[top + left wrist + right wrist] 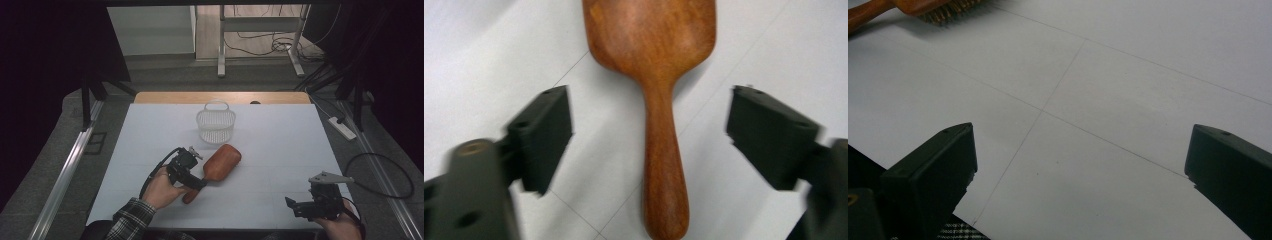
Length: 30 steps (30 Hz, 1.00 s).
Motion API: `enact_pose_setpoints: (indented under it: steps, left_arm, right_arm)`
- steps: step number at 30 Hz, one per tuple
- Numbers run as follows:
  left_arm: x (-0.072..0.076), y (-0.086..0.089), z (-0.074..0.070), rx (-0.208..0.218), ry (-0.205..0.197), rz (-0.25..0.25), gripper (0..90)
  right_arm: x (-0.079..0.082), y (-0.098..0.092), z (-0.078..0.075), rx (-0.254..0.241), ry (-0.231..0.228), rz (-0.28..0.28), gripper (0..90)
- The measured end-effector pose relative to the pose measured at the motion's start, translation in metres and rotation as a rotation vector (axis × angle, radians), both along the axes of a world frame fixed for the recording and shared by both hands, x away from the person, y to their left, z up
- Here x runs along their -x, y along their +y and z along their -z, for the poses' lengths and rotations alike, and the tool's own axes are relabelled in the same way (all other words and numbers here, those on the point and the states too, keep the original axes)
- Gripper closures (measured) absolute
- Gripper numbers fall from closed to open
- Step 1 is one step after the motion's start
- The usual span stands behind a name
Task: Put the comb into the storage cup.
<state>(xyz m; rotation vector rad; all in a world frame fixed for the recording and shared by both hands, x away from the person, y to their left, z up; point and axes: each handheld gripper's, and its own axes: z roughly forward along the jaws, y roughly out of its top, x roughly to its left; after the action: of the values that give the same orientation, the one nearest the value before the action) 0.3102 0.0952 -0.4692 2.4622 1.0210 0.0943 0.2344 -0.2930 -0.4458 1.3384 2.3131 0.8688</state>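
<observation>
Reddish-brown wood: a hairbrush (219,164) lies bristles-down on the white desk (280,150), near its middle, with the head toward a white plastic basket (215,123) that stands just beyond it. Left gripper (649,142), held over the handle: fingers (541,132) spread wide, one on each side of the handle and clear of it. Right gripper (1080,175), at the near right corner of the desk, well apart from the brush: fingers open over bare desk.
</observation>
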Motion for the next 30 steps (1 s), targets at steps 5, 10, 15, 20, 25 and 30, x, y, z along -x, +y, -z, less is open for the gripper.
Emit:
enact_pose_setpoints:
  steps: [5,10,15,20,25,30]
  left_arm:
    - [-0.003,-0.001,0.005,-0.002,0.021,0.015,1.8]
    - [-0.005,-0.002,0.008,0.004,0.018,0.010,0.0]
    - [-0.006,-0.006,0.011,-0.014,0.013,0.016,0.0]
    - [-0.007,-0.013,0.019,-0.036,0.021,0.023,0.0]
    - [-0.008,-0.017,0.025,-0.046,0.031,0.024,0.0]
    - [-0.010,-0.022,0.033,-0.063,0.045,0.027,0.0]
  right_arm:
    - [0.000,0.000,0.000,0.001,0.000,-0.002,0.6]
    - [0.000,0.000,0.000,0.002,0.000,0.000,0.6]
    - [0.000,0.000,0.000,0.004,0.001,-0.003,0.6]
    - [0.000,0.001,0.000,0.005,0.000,-0.005,0.6]
    - [0.000,0.001,0.000,0.006,0.001,-0.009,0.6]
    - [0.000,0.001,0.001,0.007,0.001,-0.012,0.6]
